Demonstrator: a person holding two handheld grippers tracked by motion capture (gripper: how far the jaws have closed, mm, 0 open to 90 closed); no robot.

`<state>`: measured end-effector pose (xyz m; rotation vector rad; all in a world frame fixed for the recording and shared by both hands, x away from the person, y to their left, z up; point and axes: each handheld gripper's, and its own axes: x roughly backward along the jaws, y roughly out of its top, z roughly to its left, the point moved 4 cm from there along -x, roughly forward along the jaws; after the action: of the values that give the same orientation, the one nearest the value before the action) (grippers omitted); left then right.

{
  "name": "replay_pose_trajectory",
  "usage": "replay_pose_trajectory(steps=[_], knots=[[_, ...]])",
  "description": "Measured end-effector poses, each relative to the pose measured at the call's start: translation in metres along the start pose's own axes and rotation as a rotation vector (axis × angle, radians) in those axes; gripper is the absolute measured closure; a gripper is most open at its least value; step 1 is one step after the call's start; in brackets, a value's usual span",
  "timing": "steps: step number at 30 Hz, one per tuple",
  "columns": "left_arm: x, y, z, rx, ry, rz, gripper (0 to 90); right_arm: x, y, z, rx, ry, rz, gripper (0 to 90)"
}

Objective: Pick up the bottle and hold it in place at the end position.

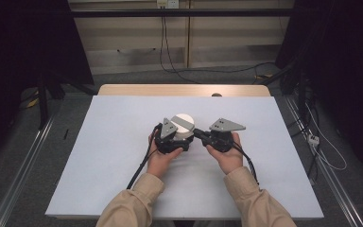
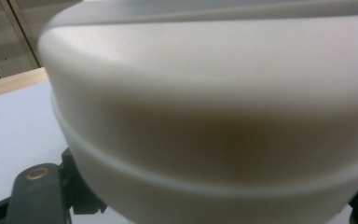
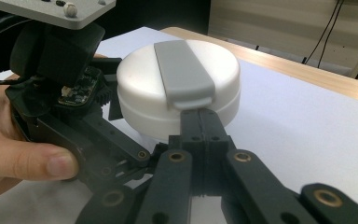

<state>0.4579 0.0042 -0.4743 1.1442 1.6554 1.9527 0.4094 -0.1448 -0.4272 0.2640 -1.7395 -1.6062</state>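
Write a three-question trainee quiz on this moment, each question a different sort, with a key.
1. True or false: the right gripper has its jaws pressed together just under the end of the grey strap.
2. Which gripper has the white round container between its jaws? A) left B) right
3. Fill in: the container rests on a ____ sheet covering the table.

Key: 1 true. 2 A, the left gripper; its own view has the container wall right up against the camera. 3 white.
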Motion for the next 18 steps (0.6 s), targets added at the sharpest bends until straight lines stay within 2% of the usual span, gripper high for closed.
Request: replay_pose_trajectory(steps=[10, 14, 18], knots=[[0.0, 0.0, -0.001, 0.009, 0.005, -0.002, 18.7, 0.001, 0.006, 0.002, -0.008, 0.015, -0.015, 90.0], [0.0, 0.0, -0.001, -0.001, 0.006, 0.0, 18.7, 0.002, 0.01, 0.002, -0.022, 0.027, -0.034, 90.0], [0.0, 0.0, -0.001, 0.0, 0.005, 0.0, 18.8, 0.002, 0.012, 0.002, -0.014, 0.028, -0.032, 90.0]])
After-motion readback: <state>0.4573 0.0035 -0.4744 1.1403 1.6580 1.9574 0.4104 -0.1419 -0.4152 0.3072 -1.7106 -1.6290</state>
